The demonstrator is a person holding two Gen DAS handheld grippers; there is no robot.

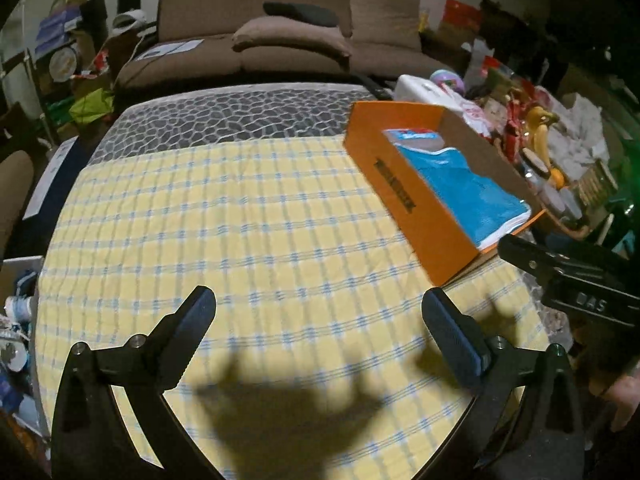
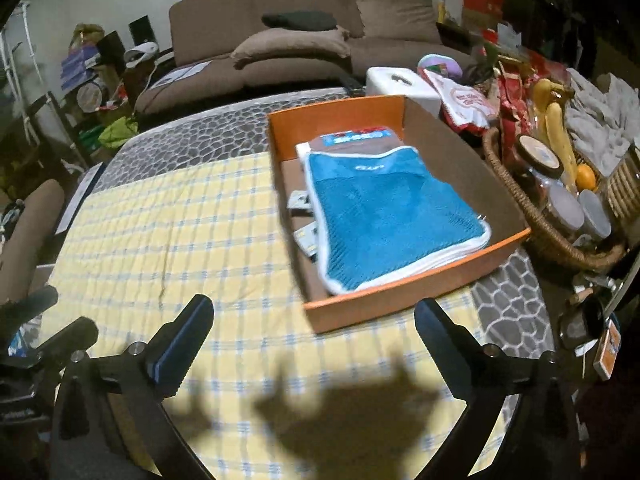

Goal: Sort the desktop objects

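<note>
Left hand-held gripper (image 1: pixel 318 320): jaws spread wide with nothing between them, over the yellow checked cloth (image 1: pixel 224 216).
Right hand-held gripper (image 2: pixel 314 326): jaws also spread wide and empty, just short of the box's near wall; in the left wrist view only part of it shows, at the right edge.
Box (image 2: pixel 400 304): orange, open-topped, on the right side of the tabletop (image 2: pixel 208 136), part on the cloth, part on the grey pebble-patterned cover.
Pouch (image 2: pixel 384 216): blue mesh with white trim, lying flat inside the box; its printed lettering is too blurred to read.
Under the pouch: a package with a red and blue label at the far end and small cards at the left edge, all mostly covered, so what they are cannot be told.
Basket (image 2: pixel 516 208): wicker, just right of the box, holding jars and bananas; cut off by the dark rim.
Foreground: gripper shadows fall on the cloth.
Behind: brown sofa (image 1: pixel 256 32); clutter at both sides is hard to make out.
</note>
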